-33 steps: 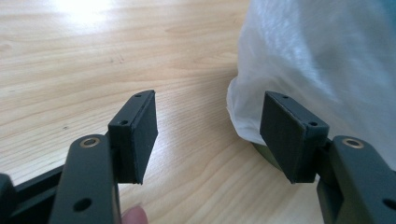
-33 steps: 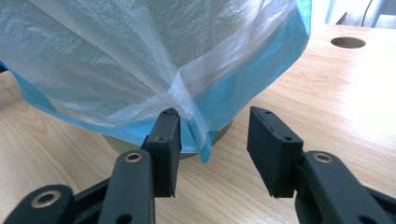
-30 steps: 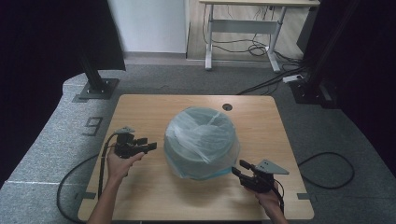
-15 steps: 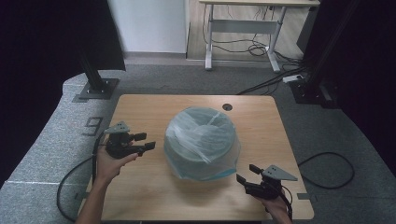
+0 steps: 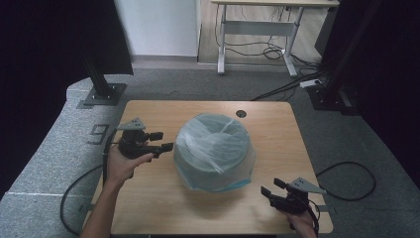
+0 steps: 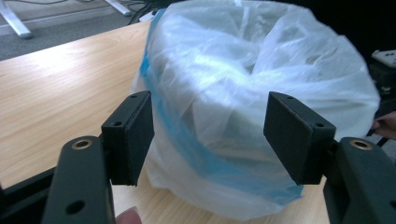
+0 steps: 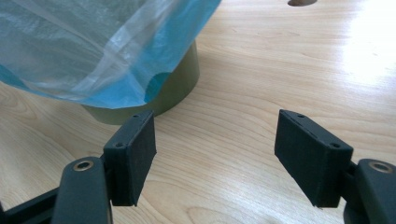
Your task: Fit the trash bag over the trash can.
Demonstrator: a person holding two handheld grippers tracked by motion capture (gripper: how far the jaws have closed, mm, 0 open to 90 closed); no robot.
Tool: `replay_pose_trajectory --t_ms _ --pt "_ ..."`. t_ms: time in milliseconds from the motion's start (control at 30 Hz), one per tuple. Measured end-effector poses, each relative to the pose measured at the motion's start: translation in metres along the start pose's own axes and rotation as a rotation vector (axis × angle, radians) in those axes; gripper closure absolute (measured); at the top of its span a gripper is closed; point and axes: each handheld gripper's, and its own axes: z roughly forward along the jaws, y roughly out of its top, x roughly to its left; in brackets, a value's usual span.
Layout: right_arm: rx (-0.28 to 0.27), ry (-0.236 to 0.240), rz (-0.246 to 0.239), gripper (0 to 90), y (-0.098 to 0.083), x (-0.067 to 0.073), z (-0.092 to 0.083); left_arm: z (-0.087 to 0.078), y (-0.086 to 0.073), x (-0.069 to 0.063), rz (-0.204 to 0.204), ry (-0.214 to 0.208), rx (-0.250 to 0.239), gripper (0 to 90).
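Observation:
A round olive-green bin (image 7: 177, 88) stands mid-table under a translucent white bag (image 5: 213, 148) with a blue edge (image 7: 93, 46). My left gripper (image 5: 163, 141) hovers left of it, held level and pointing at the bag's side. It is open, and the bag (image 6: 243, 70) lies beyond the pads without touching them. My right gripper (image 5: 270, 187) sits low near the table's front right corner. It aims at the bin's base and is clear of it. Its jaws have just been opening wide, then easing in slightly. Only bare wood shows between the right gripper's pads (image 7: 215, 154).
The wooden table (image 5: 148, 198) has a cable hole (image 5: 241, 113) at the back, right of centre. A black stand base (image 5: 101, 94) sits on the carpet at the left, and a white desk frame (image 5: 257, 29) with cables stands behind. Each gripper trails a cable off the front.
My left gripper has risen beside the bag. My right gripper has drawn back from the bag toward the front right corner, and its jaws stand wider apart.

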Motion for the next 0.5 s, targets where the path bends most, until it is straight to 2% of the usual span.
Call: replay_pose_trajectory --t_ms 100,333,500 --pt "0.002 -0.004 0.005 29.0 -0.001 -0.002 -0.001 0.004 0.006 -0.005 0.013 -0.006 -0.004 32.3" --pt "0.012 -0.001 -0.004 29.2 -0.002 0.000 0.000 0.016 0.029 -0.018 0.055 -0.020 0.026 32.4" --pt "0.016 0.000 -0.006 29.2 -0.003 0.000 0.000 0.027 0.042 -0.022 0.066 -0.026 0.046 32.3"
